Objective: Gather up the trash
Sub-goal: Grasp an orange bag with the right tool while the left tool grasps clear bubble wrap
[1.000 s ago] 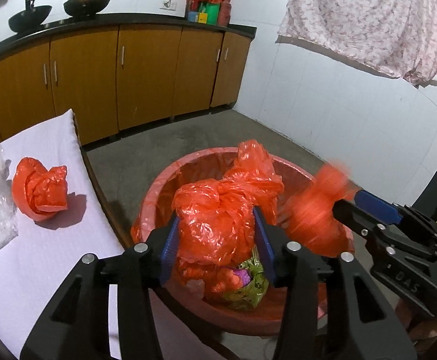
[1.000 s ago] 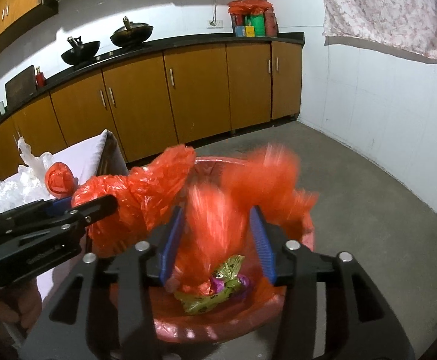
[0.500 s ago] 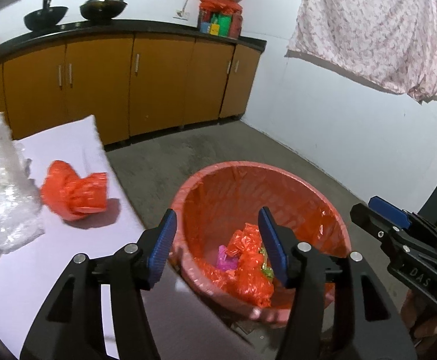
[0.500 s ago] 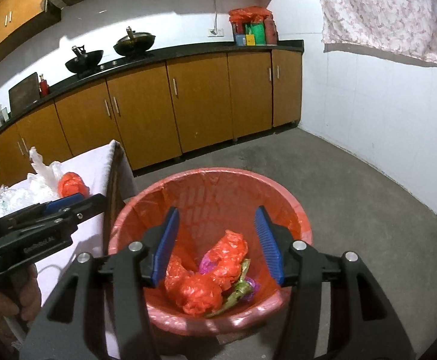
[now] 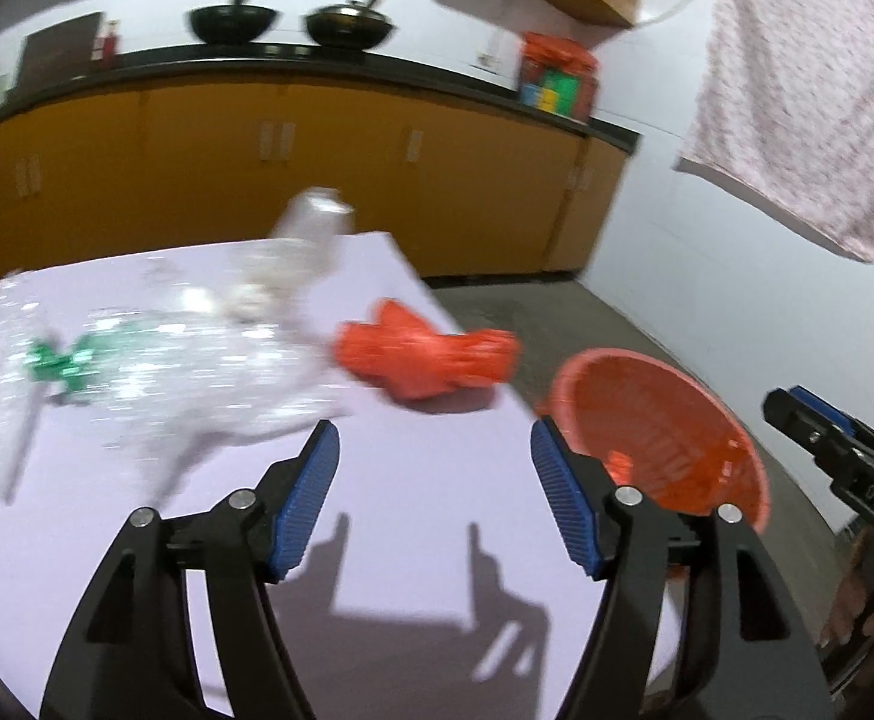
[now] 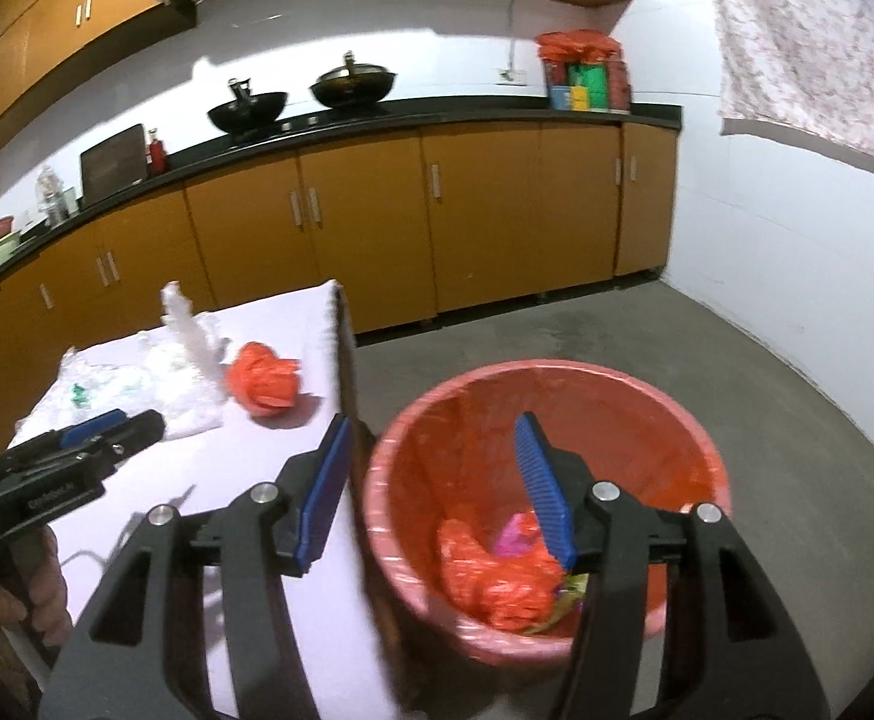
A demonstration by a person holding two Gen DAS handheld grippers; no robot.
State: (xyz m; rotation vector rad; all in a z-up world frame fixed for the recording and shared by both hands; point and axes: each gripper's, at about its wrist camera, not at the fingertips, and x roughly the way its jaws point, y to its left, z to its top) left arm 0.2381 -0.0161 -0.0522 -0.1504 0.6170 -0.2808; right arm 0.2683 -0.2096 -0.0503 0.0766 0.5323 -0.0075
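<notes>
Two pieces of trash are lying on the tabletop [image 5: 413,540]: a crumpled orange bag [image 5: 425,354] near its far edge and, just beside it, a heap of clear plastic wrap [image 5: 155,360] with a green scrap inside. Beside the tabletop, the orange bin [image 6: 548,480] is holding several orange bags and a wrapper at its bottom. The left gripper [image 5: 431,498] is hovering over the tabletop with jaws wide apart and empty, pointing toward the orange bag. The right gripper [image 6: 437,486] is hanging over the bin's near rim, likewise spread and empty. The step in hand looks like reaching for another piece; the next move calls for lowering the left gripper around the orange bag, pinching its bulk, then carrying it to the bin.
</notes>
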